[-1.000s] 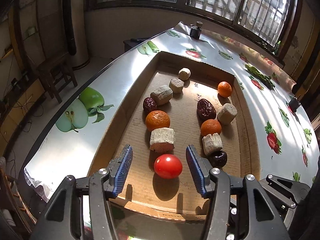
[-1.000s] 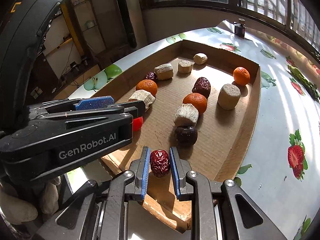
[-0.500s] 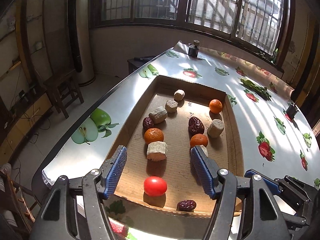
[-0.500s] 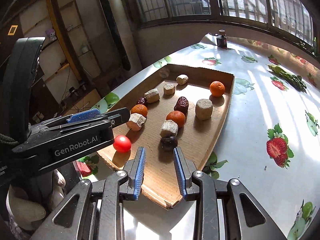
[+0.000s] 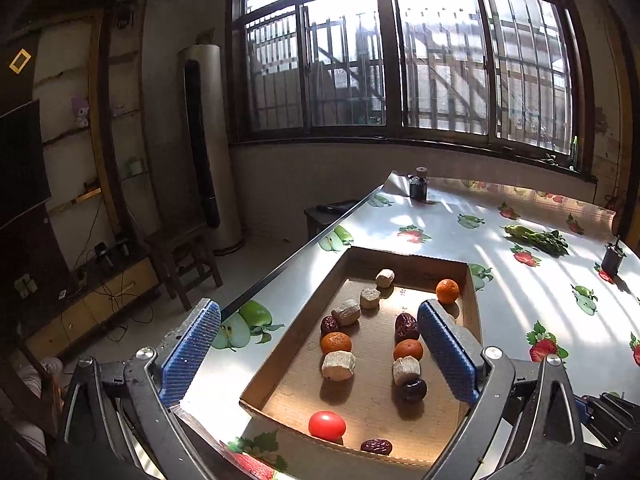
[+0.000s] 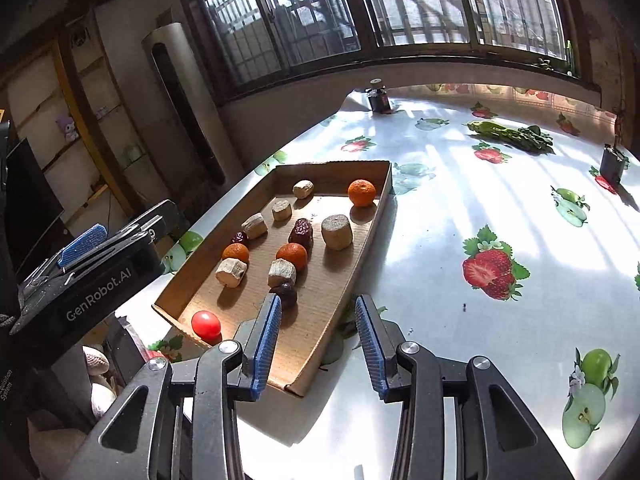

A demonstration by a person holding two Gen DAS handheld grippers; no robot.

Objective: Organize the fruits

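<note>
We have pulled both claws up and away from the shallow brown cardboard tray [image 5: 288, 344] since a second ago; the round red tomato [image 5: 327, 425] and wrinkled dark-red date [image 5: 376, 446] now lie released at its near edge, so the arranging looks done. Left gripper [image 5: 320, 354] and right gripper [image 6: 318, 344] hang spread apart, empty, well above them

red date [image 5: 376, 446] hidden behind right fingers [image 6: 267, 340]

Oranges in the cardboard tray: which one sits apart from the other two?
The orange in the tray's far corner near the window; the other two lie mid-tray within the rows of fruit.
</note>
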